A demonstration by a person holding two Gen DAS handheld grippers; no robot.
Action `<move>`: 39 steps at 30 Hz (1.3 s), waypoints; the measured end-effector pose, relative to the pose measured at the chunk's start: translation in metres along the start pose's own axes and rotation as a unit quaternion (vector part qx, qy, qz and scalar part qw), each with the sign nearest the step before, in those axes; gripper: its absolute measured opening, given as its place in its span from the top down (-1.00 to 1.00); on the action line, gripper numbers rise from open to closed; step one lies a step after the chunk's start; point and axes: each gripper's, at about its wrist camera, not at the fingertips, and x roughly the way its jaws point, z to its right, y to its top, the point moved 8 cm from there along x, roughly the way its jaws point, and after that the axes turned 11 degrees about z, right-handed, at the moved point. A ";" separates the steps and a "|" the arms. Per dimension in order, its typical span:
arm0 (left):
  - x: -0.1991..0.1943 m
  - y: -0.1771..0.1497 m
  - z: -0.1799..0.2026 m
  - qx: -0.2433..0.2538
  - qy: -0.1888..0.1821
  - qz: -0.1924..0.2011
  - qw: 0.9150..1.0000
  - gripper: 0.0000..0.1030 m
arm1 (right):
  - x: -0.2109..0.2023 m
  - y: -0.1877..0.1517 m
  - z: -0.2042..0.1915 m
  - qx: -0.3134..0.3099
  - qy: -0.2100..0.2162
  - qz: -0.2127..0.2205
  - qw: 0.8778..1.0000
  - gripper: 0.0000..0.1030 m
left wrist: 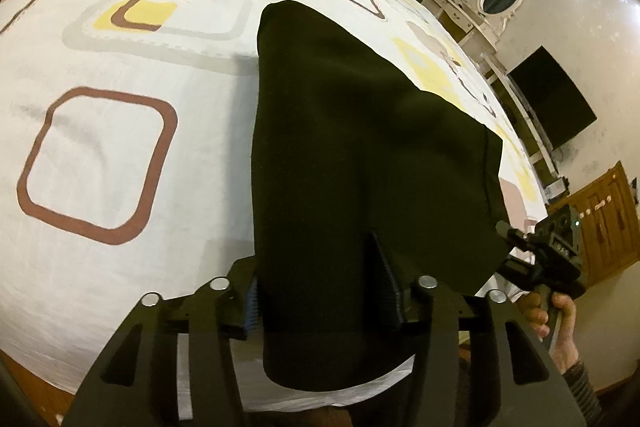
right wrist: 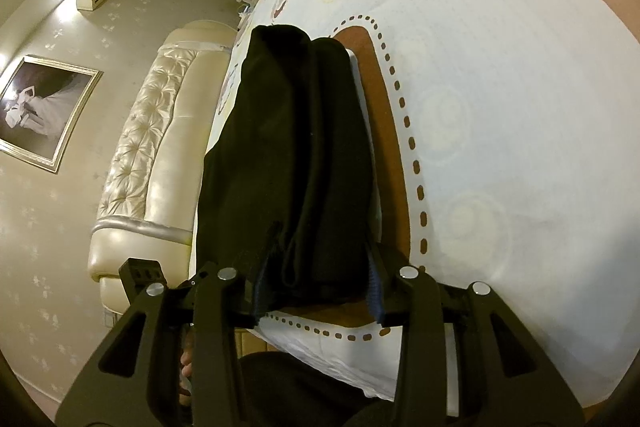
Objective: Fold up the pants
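Note:
Black pants (left wrist: 352, 147) lie folded lengthwise on the patterned bedsheet (left wrist: 120, 67) and run away from me. My left gripper (left wrist: 320, 291) is shut on the near edge of the pants, whose cloth drapes over and between the fingers. My right gripper (right wrist: 316, 279) is shut on the other near corner of the pants (right wrist: 288, 147), which bunch in ridges ahead of it. The right gripper also shows in the left wrist view (left wrist: 536, 259), held by a hand at the pants' right corner.
The bed carries a white sheet with brown and yellow squares (right wrist: 500, 107). A padded cream headboard (right wrist: 160, 131) stands left of the bed in the right wrist view. A dark TV (left wrist: 552, 99) and a wooden cabinet (left wrist: 604, 223) stand beyond the bed's right edge.

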 end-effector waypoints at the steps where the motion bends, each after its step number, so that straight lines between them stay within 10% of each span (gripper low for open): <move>1: -0.001 0.001 0.000 0.008 0.005 0.002 1.000 -0.15 | 0.000 0.000 -0.001 0.003 0.005 -0.001 1.000 0.17; 9: -0.019 0.016 -0.004 0.031 -0.016 0.025 0.999 -0.63 | -0.013 0.024 -0.010 -0.019 -0.001 0.004 1.000 -0.28; 21: 0.051 0.073 -0.043 -0.093 -0.068 -0.016 0.993 -0.64 | 0.046 0.083 -0.010 -0.005 -0.003 0.000 1.000 -0.40; 29: 0.070 0.088 -0.039 -0.074 -0.075 -0.023 0.994 -0.64 | 0.074 0.090 -0.016 -0.025 0.003 -0.026 0.999 -0.41; 33: 0.071 0.083 -0.035 -0.041 -0.065 -0.025 0.997 0.09 | 0.082 0.081 -0.018 -0.060 -0.018 -0.040 0.997 -0.04; 39: 0.065 0.079 -0.027 0.013 -0.027 -0.007 1.000 0.26 | 0.077 0.079 -0.019 -0.058 -0.009 -0.028 0.998 0.26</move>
